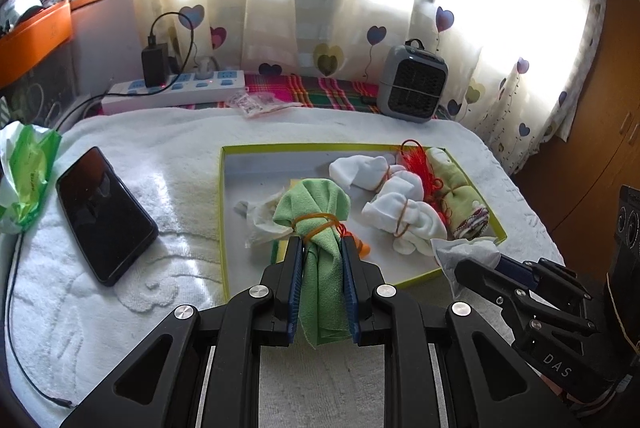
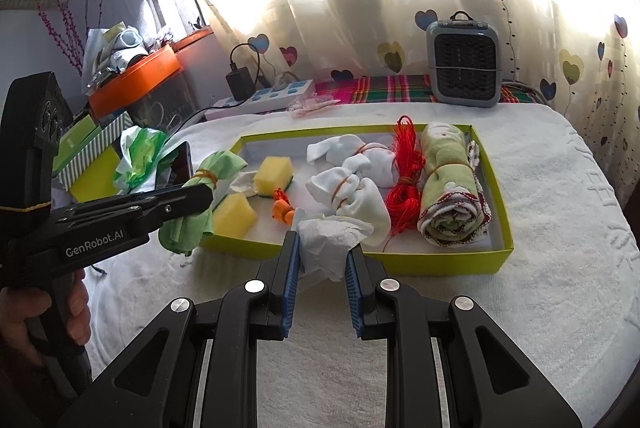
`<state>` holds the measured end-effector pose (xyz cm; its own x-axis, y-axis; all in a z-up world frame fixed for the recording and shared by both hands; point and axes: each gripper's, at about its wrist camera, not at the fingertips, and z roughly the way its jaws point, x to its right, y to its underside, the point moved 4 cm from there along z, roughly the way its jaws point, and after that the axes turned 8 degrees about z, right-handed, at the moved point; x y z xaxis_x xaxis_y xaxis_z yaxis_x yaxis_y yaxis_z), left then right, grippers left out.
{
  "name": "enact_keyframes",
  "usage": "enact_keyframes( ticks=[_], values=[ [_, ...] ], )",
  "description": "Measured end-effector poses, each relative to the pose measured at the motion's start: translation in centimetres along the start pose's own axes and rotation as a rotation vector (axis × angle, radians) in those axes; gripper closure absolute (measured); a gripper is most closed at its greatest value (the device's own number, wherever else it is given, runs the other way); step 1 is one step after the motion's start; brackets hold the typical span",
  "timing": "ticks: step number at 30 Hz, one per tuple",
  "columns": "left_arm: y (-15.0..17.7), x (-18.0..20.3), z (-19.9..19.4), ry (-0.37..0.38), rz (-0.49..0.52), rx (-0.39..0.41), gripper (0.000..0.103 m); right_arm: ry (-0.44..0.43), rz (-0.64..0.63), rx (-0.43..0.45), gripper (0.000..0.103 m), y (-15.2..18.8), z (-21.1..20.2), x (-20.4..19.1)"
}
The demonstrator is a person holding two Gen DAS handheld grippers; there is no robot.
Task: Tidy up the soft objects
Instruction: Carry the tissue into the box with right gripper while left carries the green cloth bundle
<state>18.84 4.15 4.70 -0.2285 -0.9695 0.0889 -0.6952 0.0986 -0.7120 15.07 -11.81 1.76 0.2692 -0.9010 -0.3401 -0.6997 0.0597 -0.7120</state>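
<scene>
Pinching green cloth (image 1: 320, 252), left gripper (image 1: 321, 248) jaws hide sponges; right gripper (image 2: 322, 248) jaws clamp crumpled tissue (image 2: 328, 240).

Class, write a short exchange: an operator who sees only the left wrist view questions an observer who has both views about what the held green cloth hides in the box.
Operator: The green cloth in my left tool blocks the near part of the box. What lies behind it?
Observer: A yellow sponge lies there, and a second one sits closer to the front wall.
Operator: I see the right tool only from the side. Is the tissue between both fingers?
Observer: Yes. It is bunched between the two blue pads, just above the box's front wall.
</scene>
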Motion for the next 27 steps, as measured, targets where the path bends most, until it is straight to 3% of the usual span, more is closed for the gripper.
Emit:
enact_keyframes(
  ticks=[16,27],
  values=[
    [-2.2,-2.6,3.0,-0.03,-0.036,-0.01,0.086,-0.003,-0.04,-0.042,0.08,-1.4,3.6,-0.8],
    [-2.0,-3.3,4.8,-0.026,-0.052,-0.045,0.086,0.003,-0.059,-0.084,0.08,-1.5,5.7,-0.8]
  ],
)
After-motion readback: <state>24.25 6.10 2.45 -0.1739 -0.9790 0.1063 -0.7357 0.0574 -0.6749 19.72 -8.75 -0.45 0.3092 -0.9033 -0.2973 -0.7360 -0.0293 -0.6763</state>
